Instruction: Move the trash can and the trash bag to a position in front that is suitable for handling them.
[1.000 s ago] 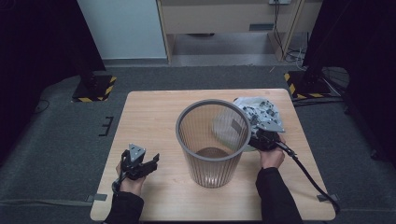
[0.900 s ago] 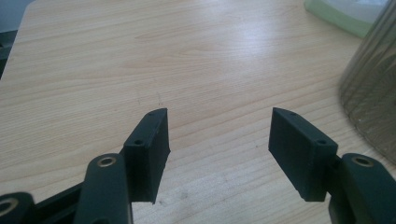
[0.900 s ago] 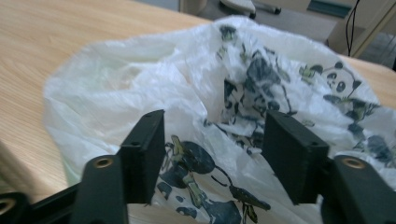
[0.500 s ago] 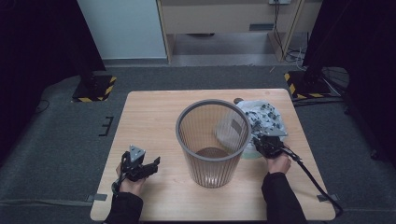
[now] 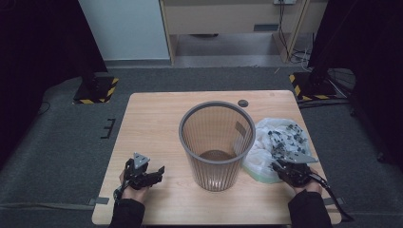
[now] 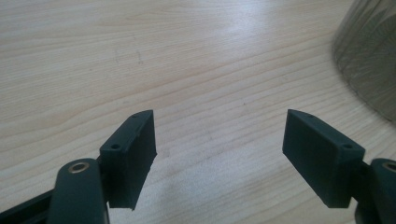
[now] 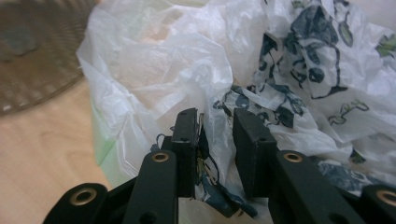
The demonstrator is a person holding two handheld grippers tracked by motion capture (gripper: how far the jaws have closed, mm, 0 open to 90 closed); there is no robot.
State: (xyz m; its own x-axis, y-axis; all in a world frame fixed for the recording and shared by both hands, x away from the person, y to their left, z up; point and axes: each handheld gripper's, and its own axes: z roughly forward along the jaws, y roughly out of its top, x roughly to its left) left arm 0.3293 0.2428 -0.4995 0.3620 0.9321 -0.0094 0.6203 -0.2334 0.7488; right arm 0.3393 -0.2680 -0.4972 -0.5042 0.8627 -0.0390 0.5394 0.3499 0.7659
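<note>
Right gripper view: my right hand-held gripper (image 7: pixel 215 140) pinches a fold of the plastic bag (image 7: pixel 289 79) to line the wastebasket (image 5: pixel 216 145). My left hand-held gripper (image 6: pixel 219 154), jaws just opening with nothing between them, waits apart over the surface (image 6: pixel 163 56).

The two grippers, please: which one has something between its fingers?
The right gripper: a fold of the printed plastic bag sits between its fingers. The left gripper is open over the bare table.

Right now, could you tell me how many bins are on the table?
1. The bin stands upright near the middle of the table, with the plastic bag beside it on the right. Nothing could hide another.
</note>
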